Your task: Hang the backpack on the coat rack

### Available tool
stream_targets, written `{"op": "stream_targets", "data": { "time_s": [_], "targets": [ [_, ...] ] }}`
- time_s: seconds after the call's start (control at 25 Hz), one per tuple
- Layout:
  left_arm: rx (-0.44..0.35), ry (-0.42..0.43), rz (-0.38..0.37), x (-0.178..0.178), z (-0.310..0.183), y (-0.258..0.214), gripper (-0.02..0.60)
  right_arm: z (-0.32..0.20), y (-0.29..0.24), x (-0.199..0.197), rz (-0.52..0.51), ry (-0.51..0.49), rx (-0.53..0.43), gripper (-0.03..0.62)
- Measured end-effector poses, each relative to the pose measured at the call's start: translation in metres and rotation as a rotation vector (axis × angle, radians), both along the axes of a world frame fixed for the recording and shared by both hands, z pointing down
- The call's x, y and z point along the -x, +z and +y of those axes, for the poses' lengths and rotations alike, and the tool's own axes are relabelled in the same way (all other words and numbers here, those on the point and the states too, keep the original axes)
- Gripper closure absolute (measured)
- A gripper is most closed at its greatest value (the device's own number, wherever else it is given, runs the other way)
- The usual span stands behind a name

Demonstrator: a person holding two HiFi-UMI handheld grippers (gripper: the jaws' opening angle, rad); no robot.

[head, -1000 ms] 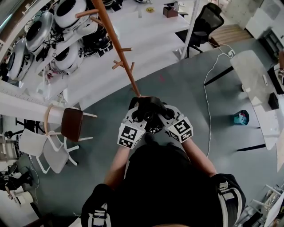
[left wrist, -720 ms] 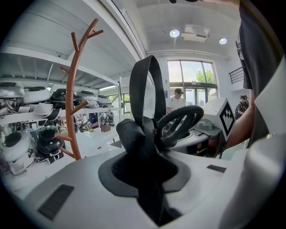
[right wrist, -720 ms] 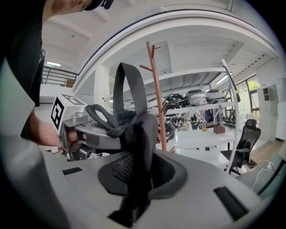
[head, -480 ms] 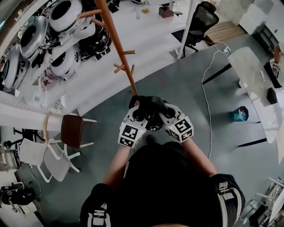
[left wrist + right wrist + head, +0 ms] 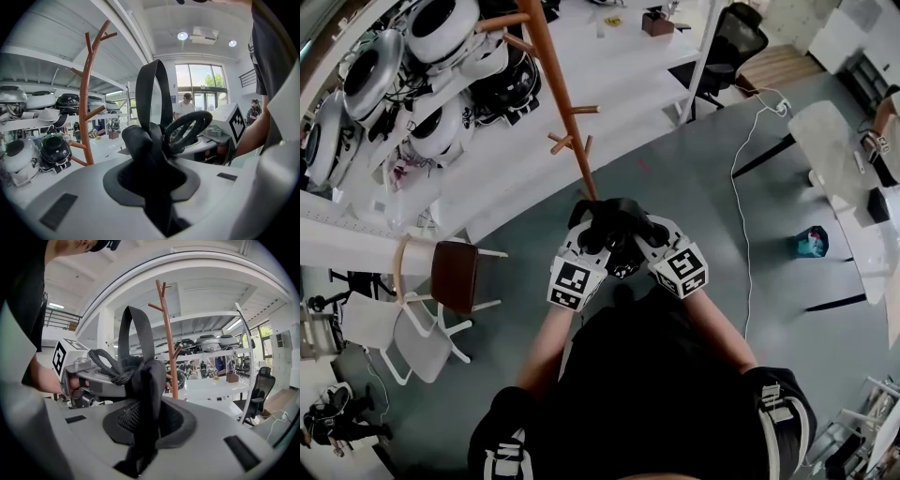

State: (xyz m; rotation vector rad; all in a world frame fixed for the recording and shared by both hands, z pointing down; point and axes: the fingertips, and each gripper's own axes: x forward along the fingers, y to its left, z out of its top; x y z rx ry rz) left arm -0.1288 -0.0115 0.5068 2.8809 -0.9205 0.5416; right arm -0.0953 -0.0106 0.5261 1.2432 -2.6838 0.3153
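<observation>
Your left gripper point(image 5: 589, 239) and right gripper point(image 5: 643, 236) were each clamped on the top of the backpack point(image 5: 614, 223), held near the coat rack point(image 5: 561, 103) but on no peg point(image 5: 561, 142) yet. Its loop point(image 5: 154, 89) stood free above the jaws. Brought in low, the loop could have missed a peg, and a knock might have tipped the coat rack.

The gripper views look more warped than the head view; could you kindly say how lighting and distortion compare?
Head view: even, soft light, little shadow; the coat rack leans from the wide lens. Left gripper view: heavy fisheye, black corners, bright windows leaving the backpack a near-featureless black. Right gripper view: same fisheye, ceiling beam bowed, mesh on the fabric legible.
</observation>
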Motion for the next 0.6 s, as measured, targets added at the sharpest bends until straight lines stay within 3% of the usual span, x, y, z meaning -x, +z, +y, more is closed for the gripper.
{"op": "stream_targets", "data": {
  "time_s": [0.6],
  "targets": [
    [0.016, -0.117, 0.003, -0.005, -0.063, 0.007, 0.491, -0.069, 0.004, -0.005, 0.018, -0.127, -0.005, 0.514]
  ]
}}
